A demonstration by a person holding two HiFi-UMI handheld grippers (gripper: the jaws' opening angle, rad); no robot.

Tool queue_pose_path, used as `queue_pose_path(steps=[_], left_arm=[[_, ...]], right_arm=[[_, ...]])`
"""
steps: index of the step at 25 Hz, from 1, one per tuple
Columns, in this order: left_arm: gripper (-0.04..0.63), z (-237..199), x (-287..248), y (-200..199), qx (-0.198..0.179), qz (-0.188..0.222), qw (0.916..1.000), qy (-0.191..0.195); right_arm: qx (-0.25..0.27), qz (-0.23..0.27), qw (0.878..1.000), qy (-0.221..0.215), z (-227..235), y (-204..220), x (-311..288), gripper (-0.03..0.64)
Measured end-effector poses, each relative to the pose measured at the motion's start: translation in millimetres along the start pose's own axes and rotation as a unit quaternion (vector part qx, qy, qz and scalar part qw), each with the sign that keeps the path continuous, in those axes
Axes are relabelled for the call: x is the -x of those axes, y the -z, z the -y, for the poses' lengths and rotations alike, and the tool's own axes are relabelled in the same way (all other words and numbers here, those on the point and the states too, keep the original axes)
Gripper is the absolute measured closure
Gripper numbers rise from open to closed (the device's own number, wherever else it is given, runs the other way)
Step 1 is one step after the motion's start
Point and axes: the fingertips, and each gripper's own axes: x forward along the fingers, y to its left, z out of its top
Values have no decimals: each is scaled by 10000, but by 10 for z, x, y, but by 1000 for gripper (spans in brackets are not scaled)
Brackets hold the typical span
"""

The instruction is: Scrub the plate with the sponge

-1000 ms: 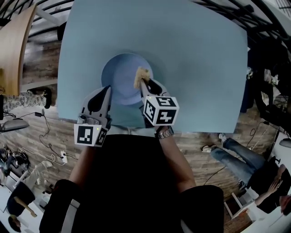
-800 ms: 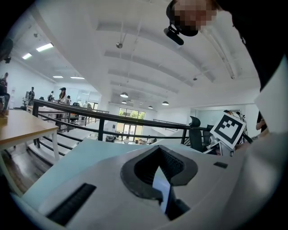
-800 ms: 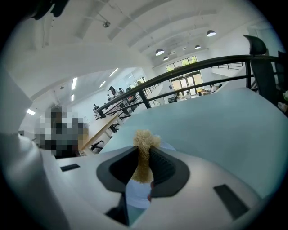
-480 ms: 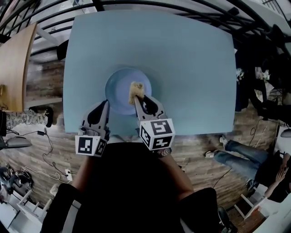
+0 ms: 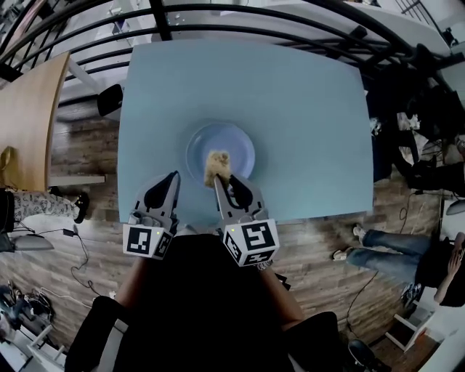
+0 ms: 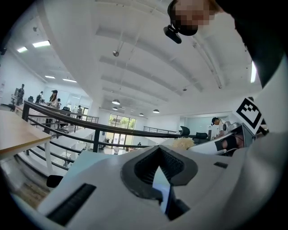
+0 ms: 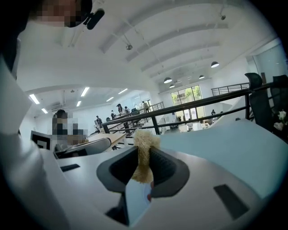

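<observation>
Your right tongs (image 5: 220, 179) pinch the sponge (image 5: 217, 164), its long axis pointing forward over the plate (image 5: 236, 144); your left tongs (image 5: 173, 177) are closed and empty.

The tabletop (image 5: 290, 109) is pale blue; the plate (image 5: 236, 145) is a slightly deeper, periwinkle blue; the sponge (image 5: 217, 164) is tan-yellow and mottled; the left gripper (image 5: 171, 176) and right gripper (image 5: 222, 179) are light grey-white, with black pads lining the jaws; the left cube (image 5: 147, 240) and right cube (image 5: 251, 243) are white with black square markers; the floor (image 5: 320, 240) is brown wood planking; the railing (image 5: 218, 10) is black.
</observation>
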Motion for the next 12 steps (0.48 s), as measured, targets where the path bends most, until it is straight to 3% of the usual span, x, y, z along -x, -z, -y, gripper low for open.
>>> queue_pose_path(steps=[6,12], left_arm=[[594,-114,289,-46,125,33,9999,31],[594,-162,450,-51,-141,-153,9997,162]], right_arm=[[23,298,9995,24,-362,30,148,543],[83,746,9968,278,-533,-94,294,543]])
